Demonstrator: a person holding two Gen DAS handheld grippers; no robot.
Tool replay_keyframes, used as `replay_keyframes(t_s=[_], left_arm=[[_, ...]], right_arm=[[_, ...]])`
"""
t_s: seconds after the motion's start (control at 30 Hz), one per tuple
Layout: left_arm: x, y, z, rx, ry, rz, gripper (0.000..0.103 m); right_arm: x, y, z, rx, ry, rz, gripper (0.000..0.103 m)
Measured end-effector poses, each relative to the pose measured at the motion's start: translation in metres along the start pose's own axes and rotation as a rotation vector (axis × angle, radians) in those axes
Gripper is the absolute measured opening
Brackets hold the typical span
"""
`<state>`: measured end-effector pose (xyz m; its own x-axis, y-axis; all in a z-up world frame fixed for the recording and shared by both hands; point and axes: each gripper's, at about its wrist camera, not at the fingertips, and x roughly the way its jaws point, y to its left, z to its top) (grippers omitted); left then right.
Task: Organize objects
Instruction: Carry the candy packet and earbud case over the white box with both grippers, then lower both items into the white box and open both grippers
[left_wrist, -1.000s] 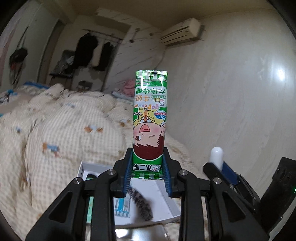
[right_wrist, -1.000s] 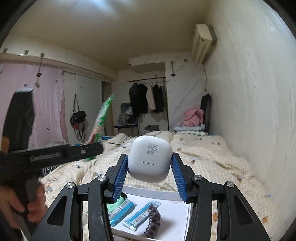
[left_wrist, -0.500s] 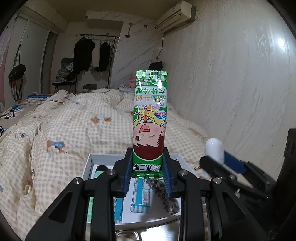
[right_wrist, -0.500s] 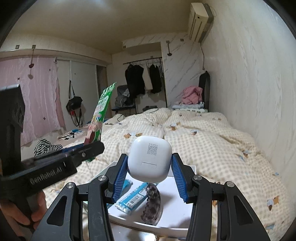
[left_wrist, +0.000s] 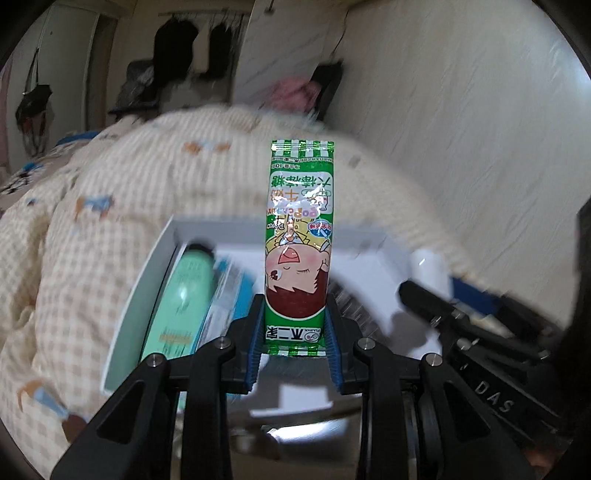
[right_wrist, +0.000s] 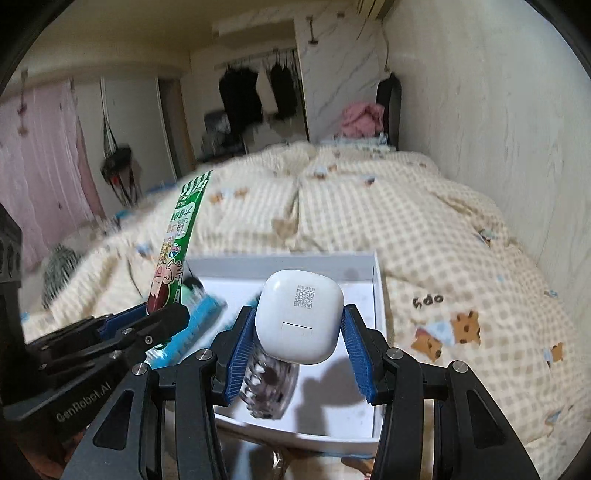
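Note:
My left gripper (left_wrist: 295, 350) is shut on a green candy packet (left_wrist: 298, 243) with a cartoon face, standing upright between the blue pads. The packet (right_wrist: 177, 251) also shows at the left of the right wrist view, above the white tray's (right_wrist: 375, 280) left side. My right gripper (right_wrist: 301, 354) is shut on a white earbud case (right_wrist: 299, 319) with a QR code, hovering over the tray. In the tray (left_wrist: 166, 240) lie a mint green tube (left_wrist: 181, 299), blue packets (right_wrist: 199, 314) and a patterned hair clip (right_wrist: 267, 384).
The tray rests on a bed with a cream checked quilt (right_wrist: 424, 229). A pale wall (right_wrist: 498, 122) runs along the right. Dark clothes hang on a rack (right_wrist: 255, 92) at the far end, with a pink heap (right_wrist: 360, 116) by the headboard.
Both grippers have tilted down and come lower over the tray, which now fills more of each view. The packet and the case stay held as before.

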<state>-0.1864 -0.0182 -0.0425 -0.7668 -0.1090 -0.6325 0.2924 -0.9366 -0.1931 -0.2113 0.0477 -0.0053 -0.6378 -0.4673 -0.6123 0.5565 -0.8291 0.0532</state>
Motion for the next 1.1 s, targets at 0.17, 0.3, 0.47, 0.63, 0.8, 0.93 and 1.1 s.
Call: replay_keyframes(t_s=[0.17, 0.3, 0.47, 0.63, 0.8, 0.93, 1.1], left_arm=[[0.021, -0.002, -0.009, 0.011, 0.097, 0.030, 0.031], [0.022, -0.002, -0.011, 0.012, 0.097, 0.029, 0.031], [0.022, -0.002, -0.011, 0.013, 0.098, 0.028, 0.031], [0.022, -0.002, -0.012, 0.012, 0.099, 0.028, 0.031], [0.023, -0.004, -0.014, 0.008, 0.105, 0.038, 0.033], [0.025, 0.002, -0.012, -0.005, 0.114, 0.054, 0.038], [0.021, 0.007, -0.010, -0.030, 0.103, 0.019, 0.040]], right_arm=[[0.014, 0.012, 0.008, -0.039, 0.065, -0.046, 0.047], [0.018, 0.011, 0.008, -0.032, 0.101, -0.052, 0.047], [0.017, 0.006, 0.005, -0.012, 0.116, -0.055, 0.047], [0.022, 0.008, -0.003, -0.029, 0.127, -0.060, 0.048], [0.025, 0.009, -0.010, -0.023, 0.122, -0.051, 0.048], [0.028, 0.007, -0.010, -0.007, 0.112, -0.050, 0.054], [0.022, 0.002, -0.011, 0.011, 0.096, -0.036, 0.057]])
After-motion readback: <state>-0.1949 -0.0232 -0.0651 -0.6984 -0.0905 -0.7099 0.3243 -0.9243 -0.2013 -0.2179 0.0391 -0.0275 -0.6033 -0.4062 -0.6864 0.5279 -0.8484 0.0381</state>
